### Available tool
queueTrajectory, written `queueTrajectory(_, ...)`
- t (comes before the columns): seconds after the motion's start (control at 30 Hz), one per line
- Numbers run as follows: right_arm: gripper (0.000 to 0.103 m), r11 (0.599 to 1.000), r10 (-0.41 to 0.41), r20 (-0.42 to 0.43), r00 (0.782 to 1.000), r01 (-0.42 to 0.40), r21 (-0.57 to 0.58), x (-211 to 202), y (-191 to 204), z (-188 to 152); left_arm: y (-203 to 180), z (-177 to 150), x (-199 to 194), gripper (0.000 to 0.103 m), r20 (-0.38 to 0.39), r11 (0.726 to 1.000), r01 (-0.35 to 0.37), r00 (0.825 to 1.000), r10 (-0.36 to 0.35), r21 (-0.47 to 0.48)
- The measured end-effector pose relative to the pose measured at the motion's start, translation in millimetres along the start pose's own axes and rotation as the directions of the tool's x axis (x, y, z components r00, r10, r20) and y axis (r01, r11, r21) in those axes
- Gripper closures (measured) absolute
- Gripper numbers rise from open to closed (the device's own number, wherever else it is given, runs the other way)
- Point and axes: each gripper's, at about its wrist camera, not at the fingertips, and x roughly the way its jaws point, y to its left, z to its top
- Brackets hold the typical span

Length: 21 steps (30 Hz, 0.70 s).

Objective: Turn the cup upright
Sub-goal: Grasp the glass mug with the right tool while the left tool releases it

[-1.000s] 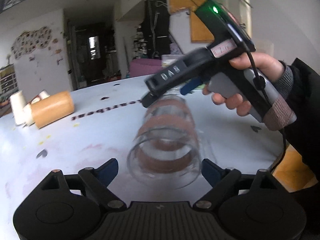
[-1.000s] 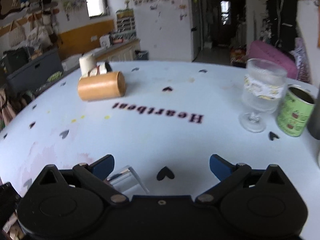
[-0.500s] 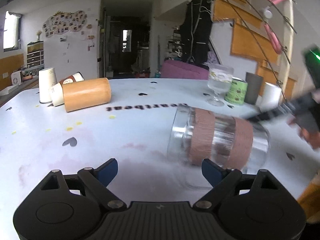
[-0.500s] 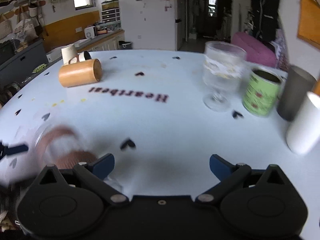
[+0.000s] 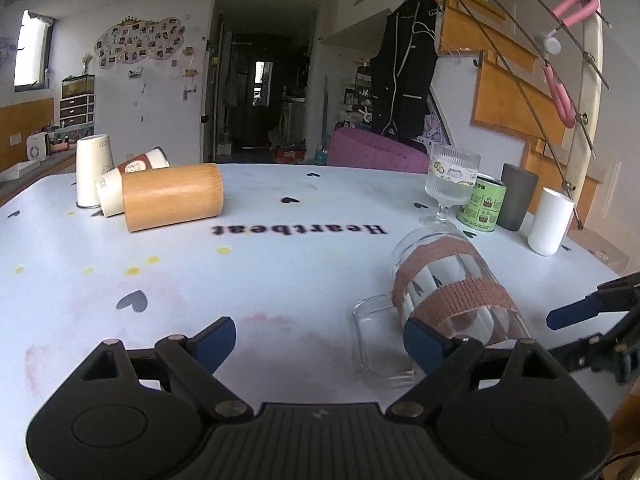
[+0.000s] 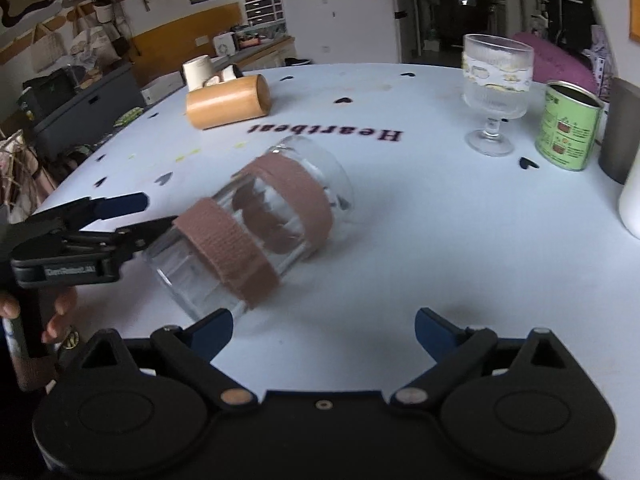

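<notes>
cup [image 6: 256,224] is laid on its side on the counter [image 6: 420,216], between left gripper [image 5: 316,340] and right gripper [image 6: 324,332] | both jaws are released, nothing is held | risk: smooth glass may be rolled toward the goblet [image 6: 496,92]; rim contact is seemingly absent

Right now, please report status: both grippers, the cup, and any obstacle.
Left gripper open, right gripper open, both empty. Glass cup with tan bands on its side on the table, between them. Goblet and green can stand apart, beyond it.
</notes>
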Motion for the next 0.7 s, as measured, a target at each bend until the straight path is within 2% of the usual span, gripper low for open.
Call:
queueTrajectory(0.07,0.004,0.999,-0.002,0.019,1.000,0.002,0.043,-5,-8,3,5,-3,-4,0.012,0.002,1.000,-0.006,1.000,0.006,-0.024)
queueTrajectory(0.13,0.004,0.986,0.070,0.041,0.997,-0.075,0.146,-11,-22,11,9,-6,-8,0.012,0.005,0.999,-0.017,1.000,0.017,-0.045)
queueTrajectory(0.23,0.004,0.924,0.198,0.071,0.978,-0.210,0.321,-8,-39,27,12,-12,-15,0.008,0.011,0.997,-0.037,0.999,0.037,-0.061)
queueTrajectory(0.3,0.004,0.875,0.259,0.072,0.963,-0.266,0.405,2,-44,38,13,-17,-21,0.006,0.021,0.997,-0.048,0.999,0.050,-0.067)
queueTrajectory(0.47,0.004,0.811,0.334,0.016,0.942,-0.296,0.505,41,-44,58,6,-30,-41,0.000,0.040,0.997,-0.060,0.997,0.061,-0.040)
queueTrajectory(0.57,0.004,0.770,0.376,-0.011,0.926,-0.306,0.559,61,-41,61,2,-34,-47,0.000,0.047,0.997,-0.063,0.997,0.065,-0.033)
queueTrajectory(0.63,0.004,0.765,0.401,-0.031,0.916,-0.316,0.562,72,-35,62,1,-36,-47,0.000,0.044,0.998,-0.059,0.997,0.061,-0.037)
queueTrajectory(0.7,0.007,0.777,0.388,-0.051,0.920,-0.297,0.555,78,-29,63,1,-38,-46,0.000,0.039,0.997,-0.056,0.998,0.058,-0.043)
